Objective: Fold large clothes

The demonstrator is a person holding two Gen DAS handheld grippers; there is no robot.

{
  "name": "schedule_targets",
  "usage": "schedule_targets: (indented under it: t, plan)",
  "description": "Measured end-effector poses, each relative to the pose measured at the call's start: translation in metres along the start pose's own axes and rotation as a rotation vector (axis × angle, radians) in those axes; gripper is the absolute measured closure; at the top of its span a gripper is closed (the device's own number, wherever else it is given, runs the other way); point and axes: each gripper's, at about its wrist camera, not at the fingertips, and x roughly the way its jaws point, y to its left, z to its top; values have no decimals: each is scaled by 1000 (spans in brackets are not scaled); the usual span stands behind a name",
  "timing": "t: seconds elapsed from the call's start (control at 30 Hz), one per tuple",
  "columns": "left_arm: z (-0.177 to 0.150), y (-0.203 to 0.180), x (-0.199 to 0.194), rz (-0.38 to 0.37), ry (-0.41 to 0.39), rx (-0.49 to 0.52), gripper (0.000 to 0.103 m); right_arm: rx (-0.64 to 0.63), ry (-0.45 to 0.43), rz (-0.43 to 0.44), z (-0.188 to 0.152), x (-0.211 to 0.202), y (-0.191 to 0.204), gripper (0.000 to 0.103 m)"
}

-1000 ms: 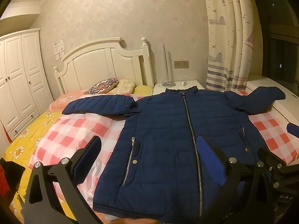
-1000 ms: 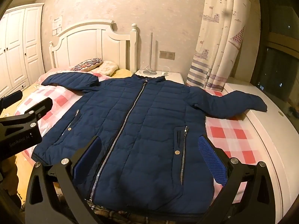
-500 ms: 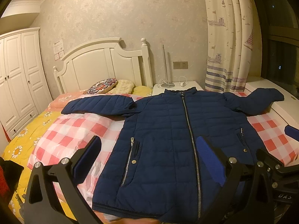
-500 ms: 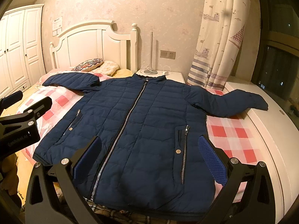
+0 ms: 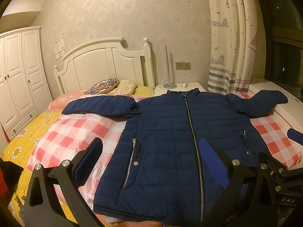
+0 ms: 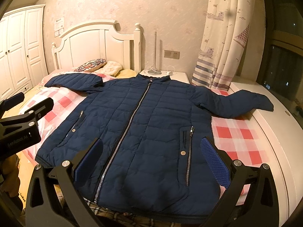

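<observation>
Flat, jacket point(image 5: 176, 143) covers checkered bed point(image 5: 75, 138) by curtain point(image 5: 231, 37).

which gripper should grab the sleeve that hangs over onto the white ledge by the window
The right gripper, probably. It is open and sits over the jacket's hem on the window side, and that sleeve lies on its side of the zipper. The left gripper, also open, sits toward the wardrobe side, nearer the other sleeve.

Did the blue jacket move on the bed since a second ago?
No. The jacket lies flat as before, its collar just in front of the white nightstand and its sleeves spread the same. Only the cameras shifted slightly.
</observation>
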Motion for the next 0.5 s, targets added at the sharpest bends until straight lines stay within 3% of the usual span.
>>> schedule_targets:
  t: [0.5]
  plan:
    - [1, 2, 3, 0, 1, -2, 2, 8, 11, 12, 2, 1, -2, 4]
